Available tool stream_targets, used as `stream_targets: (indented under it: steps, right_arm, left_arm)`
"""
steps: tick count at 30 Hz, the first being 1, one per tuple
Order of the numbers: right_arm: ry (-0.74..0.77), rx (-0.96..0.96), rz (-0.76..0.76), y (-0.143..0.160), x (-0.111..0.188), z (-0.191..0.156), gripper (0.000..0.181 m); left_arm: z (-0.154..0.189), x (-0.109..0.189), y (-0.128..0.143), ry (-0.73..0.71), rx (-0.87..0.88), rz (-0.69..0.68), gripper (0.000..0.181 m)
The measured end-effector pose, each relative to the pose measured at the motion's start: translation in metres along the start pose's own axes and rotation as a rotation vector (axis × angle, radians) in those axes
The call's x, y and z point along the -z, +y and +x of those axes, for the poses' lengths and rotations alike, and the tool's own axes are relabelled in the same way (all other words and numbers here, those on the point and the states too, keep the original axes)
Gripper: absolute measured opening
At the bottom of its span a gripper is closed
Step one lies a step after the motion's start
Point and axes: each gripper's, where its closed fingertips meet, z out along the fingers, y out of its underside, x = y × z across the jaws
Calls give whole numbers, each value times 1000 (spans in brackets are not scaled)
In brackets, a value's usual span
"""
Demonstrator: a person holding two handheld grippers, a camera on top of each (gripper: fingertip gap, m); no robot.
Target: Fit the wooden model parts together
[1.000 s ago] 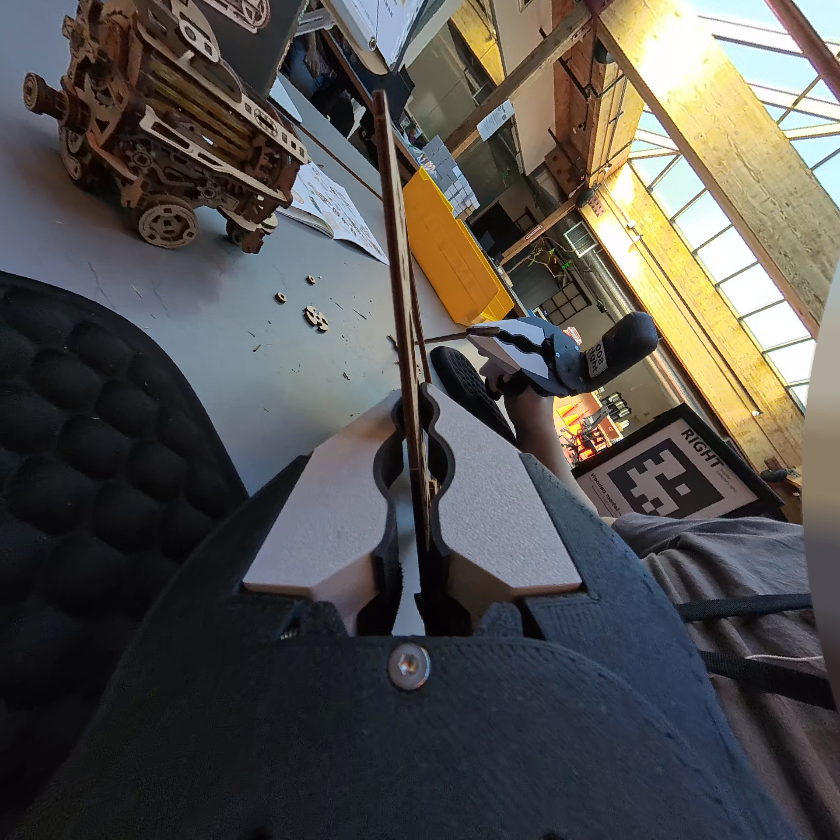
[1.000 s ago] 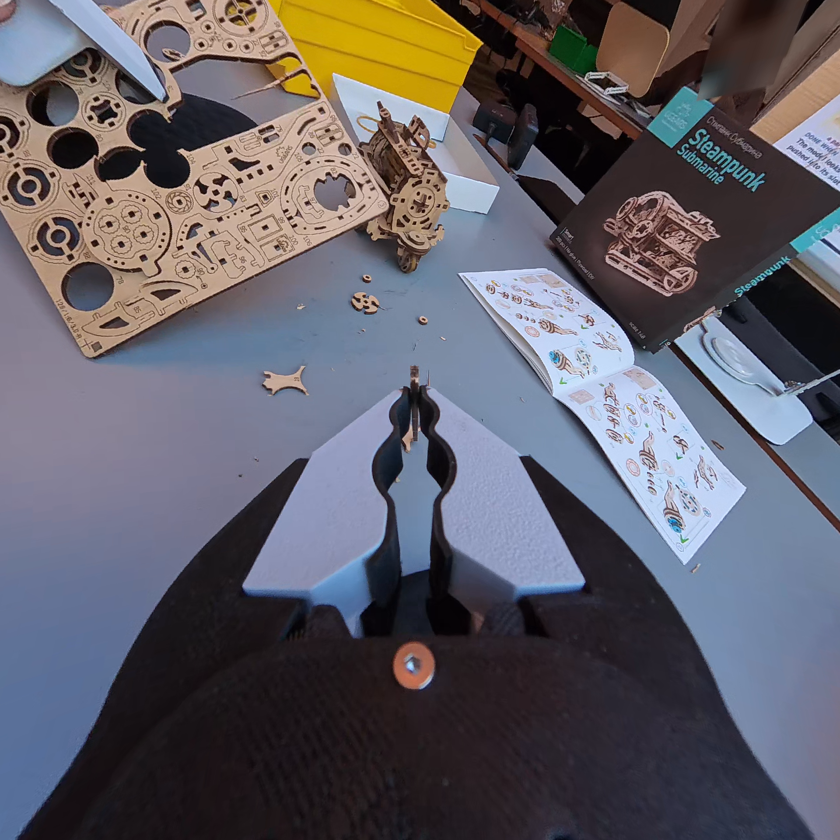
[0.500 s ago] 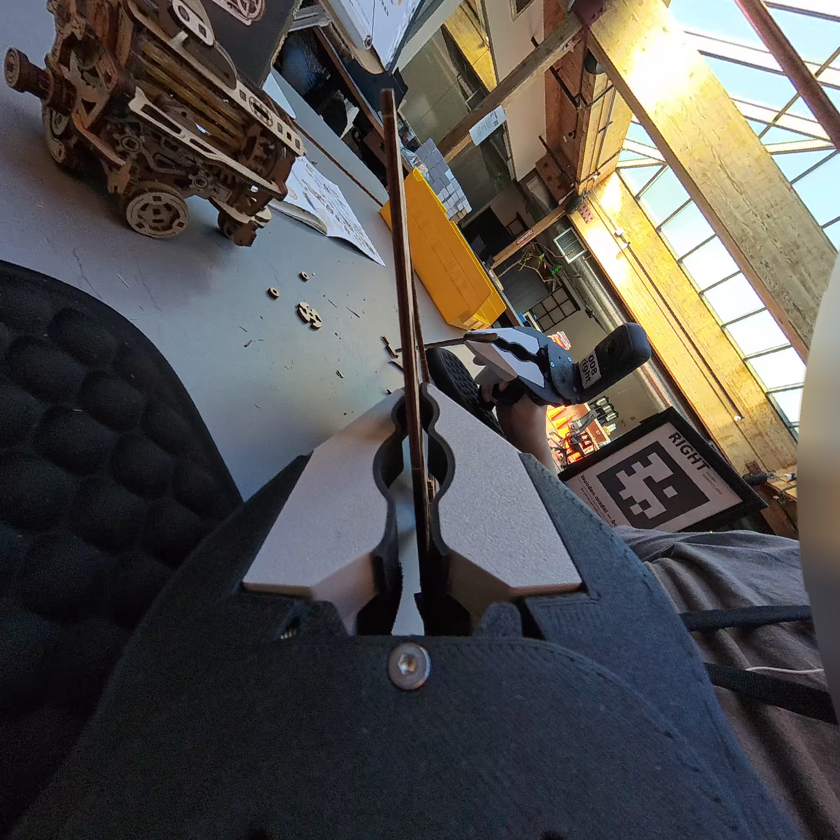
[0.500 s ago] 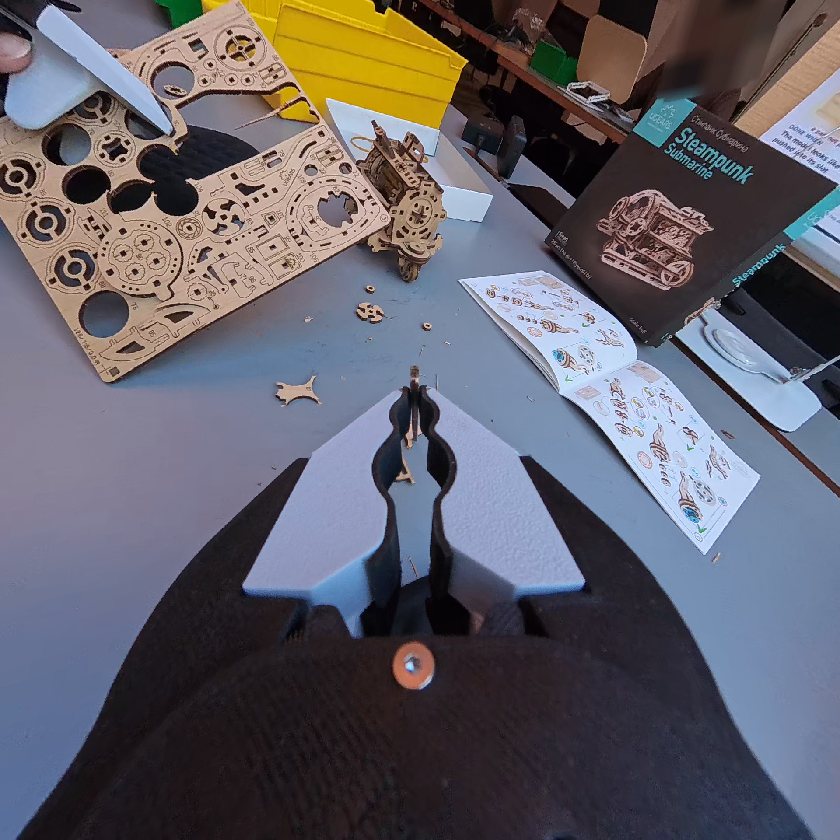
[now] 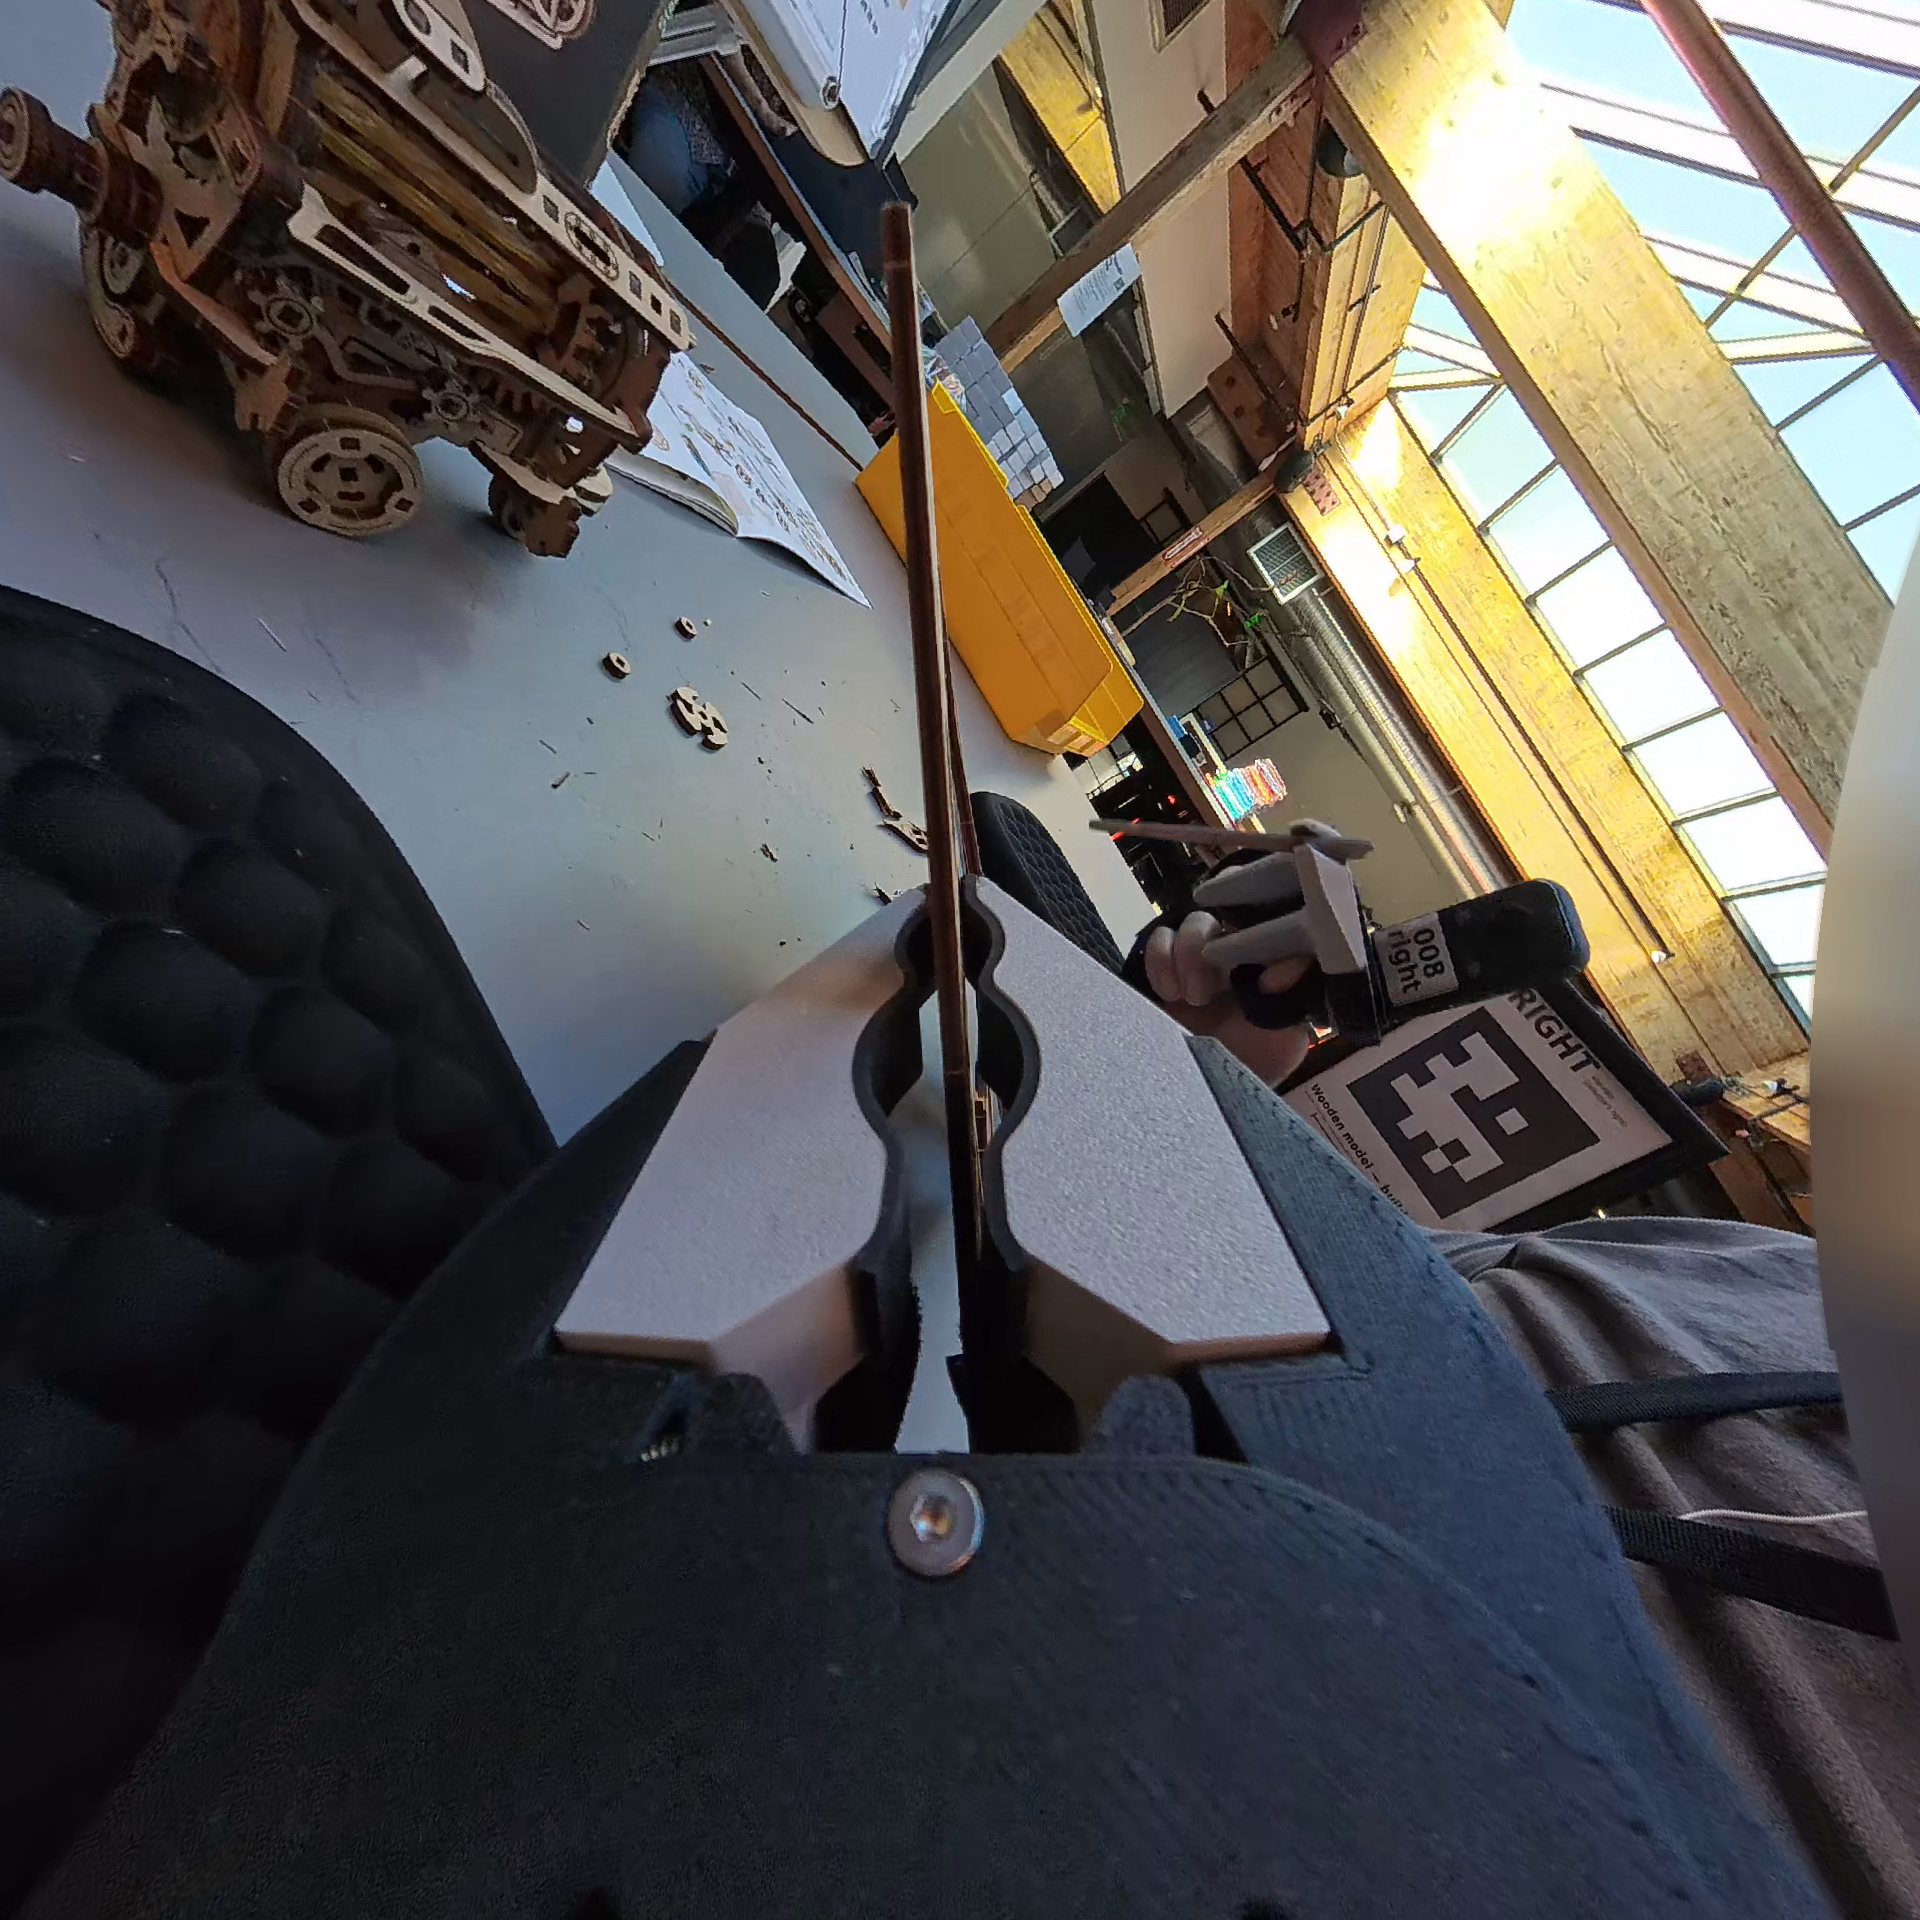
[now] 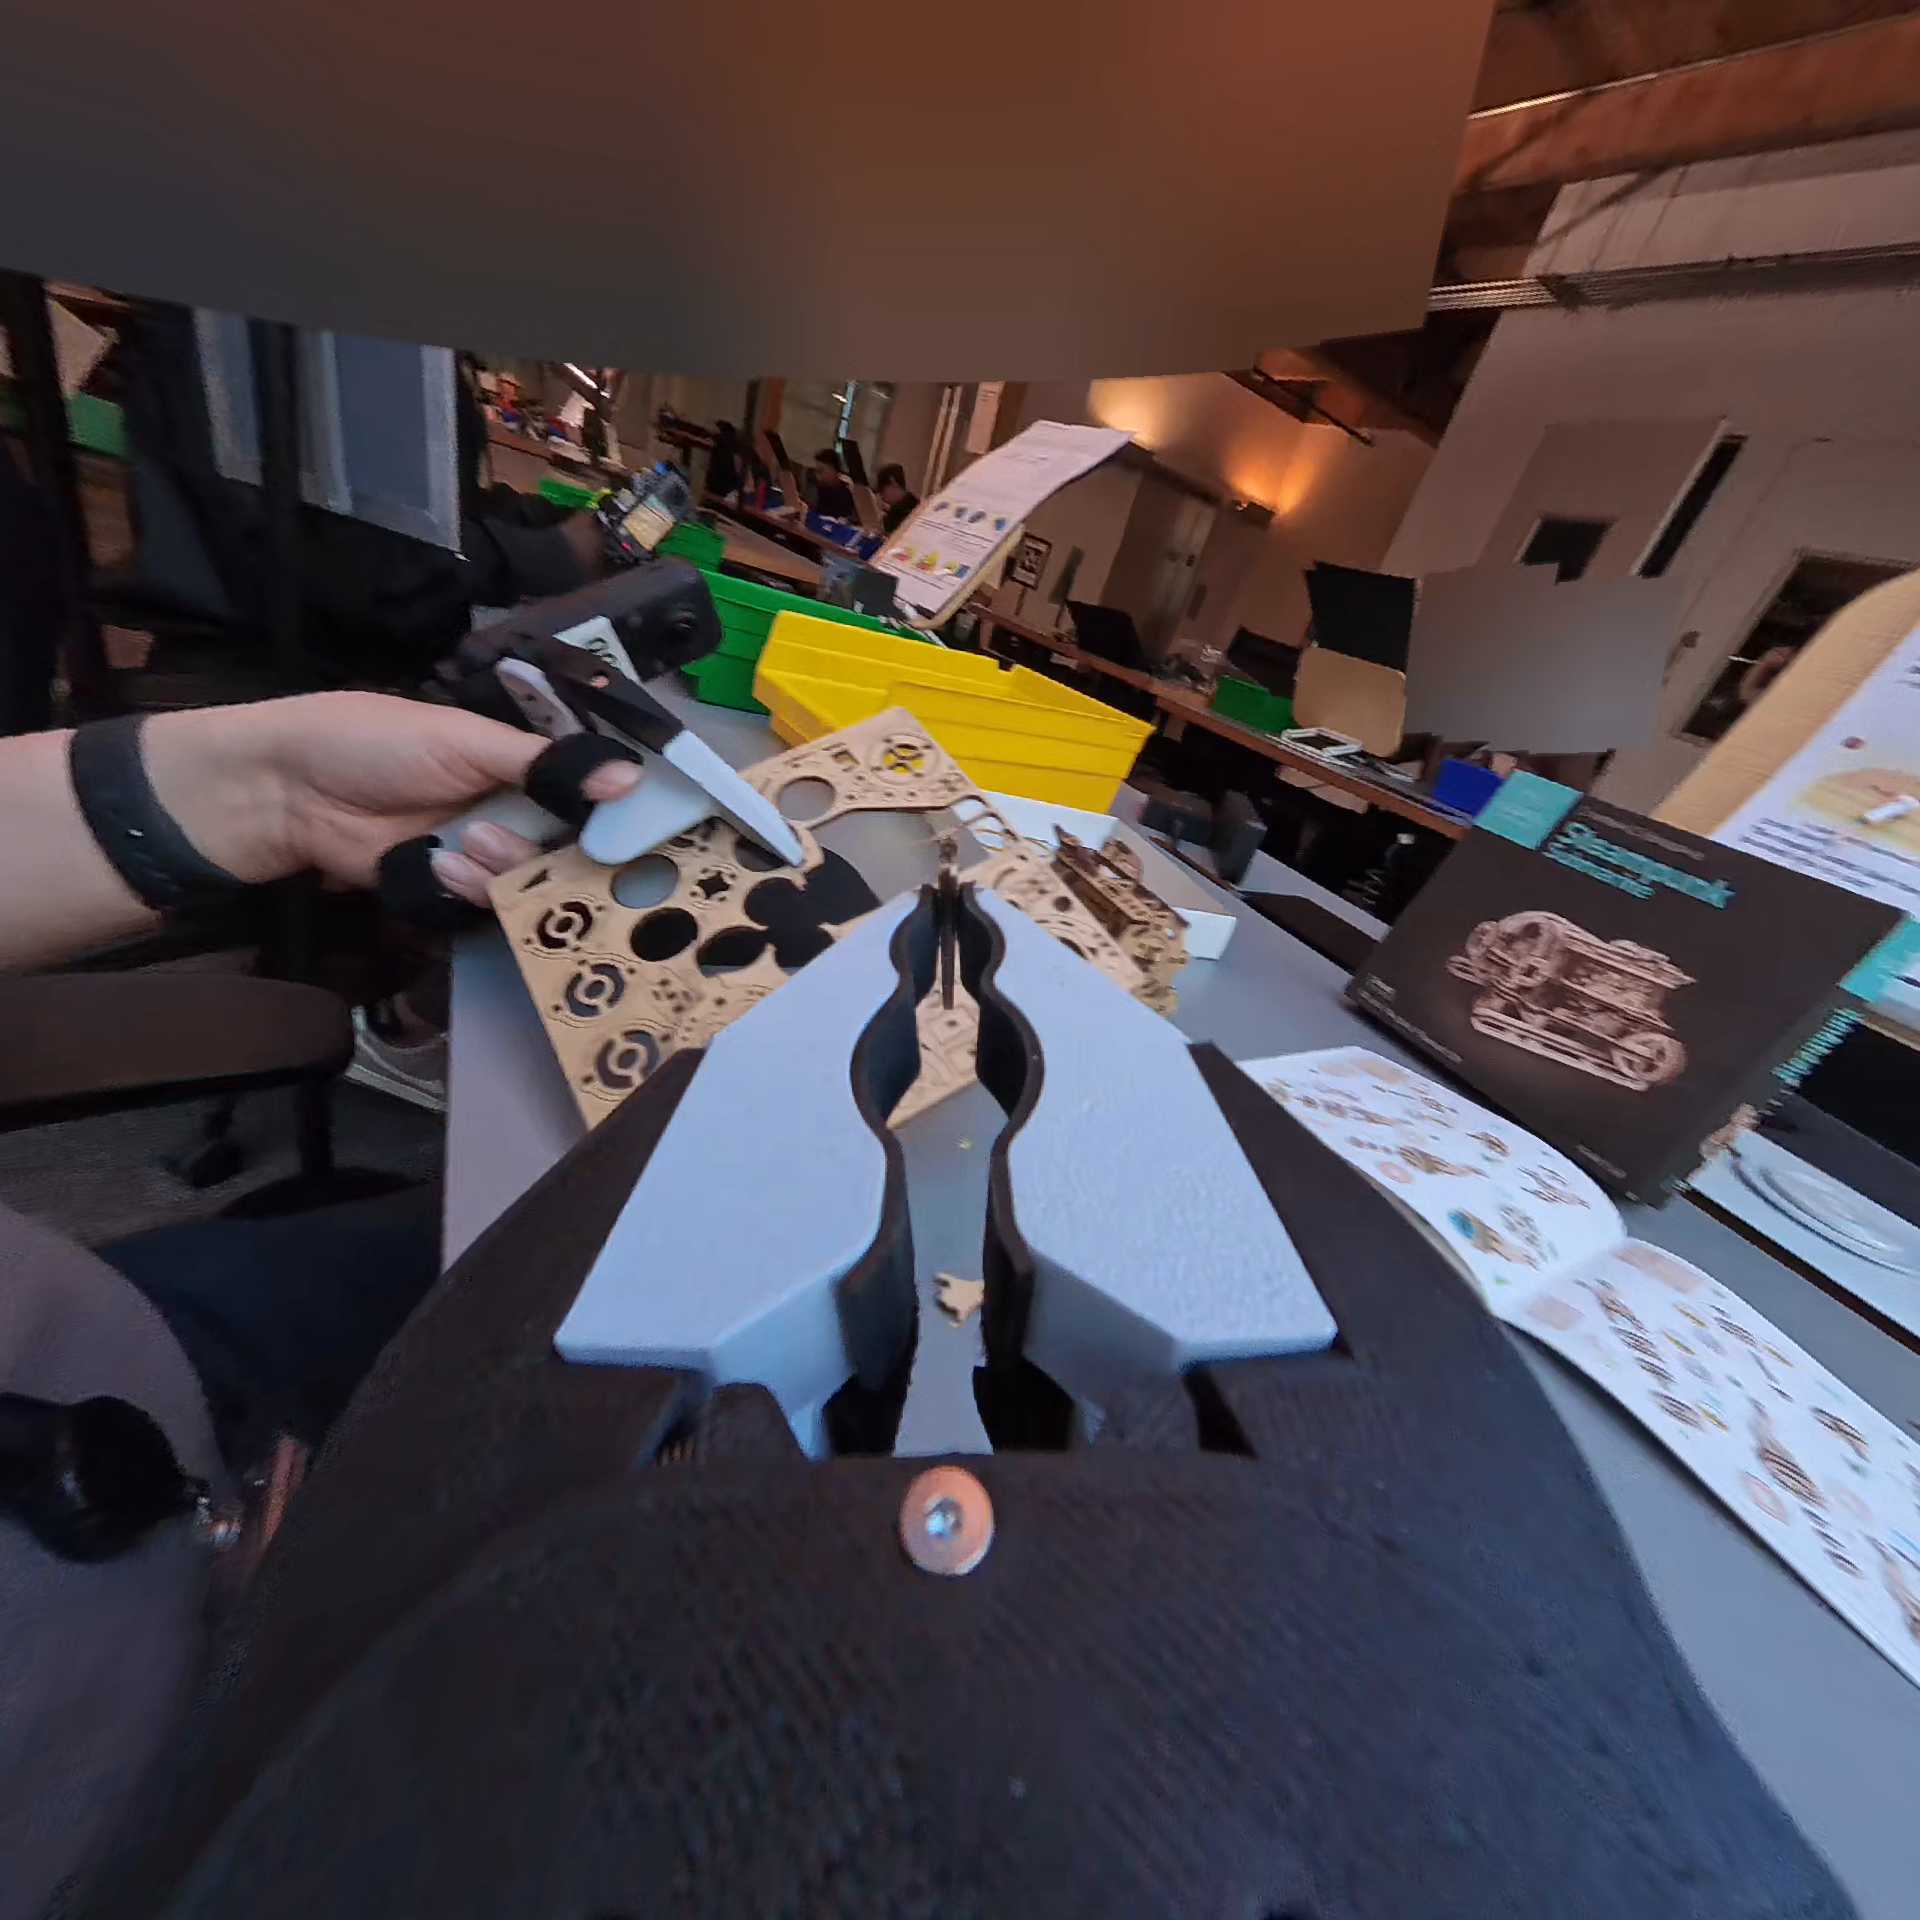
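Pale laser-cut plywood parts sheet (image 5: 928, 665) sits pinched edge-on in my left gripper (image 5: 948, 902); my right gripper (image 6: 945, 902) clamps a small flat wooden piece (image 6: 947, 935).

We have lifted our right claw (image 6: 945, 914), with its small wooden part (image 6: 948, 940), off the surface (image 6: 1309, 997); it now points level over the wooden parts sheet (image 6: 644, 997) instead of down, and its tip has swung upward beside that sheet.
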Motion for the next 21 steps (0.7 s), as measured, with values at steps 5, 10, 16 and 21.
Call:
stream_targets:
  steps: [5, 10, 16, 21]
  right_arm:
    - [-143, 8, -4, 5, -25, -52, 1]
    - [-205, 23, -48, 16, -37, -71, 2]
    - [-212, 3, -53, 19, -38, -70, 2]
    - [-159, -3, 6, 5, -32, -54, 2]
  left_arm:
    - [0, 0, 0, 3, 4, -1, 1]
    - [0, 0, 0, 4, 5, -1, 1]
    - [0, 1, 0, 5, 6, 1, 1]
    - [0, 1, 0, 6, 7, 1, 1]
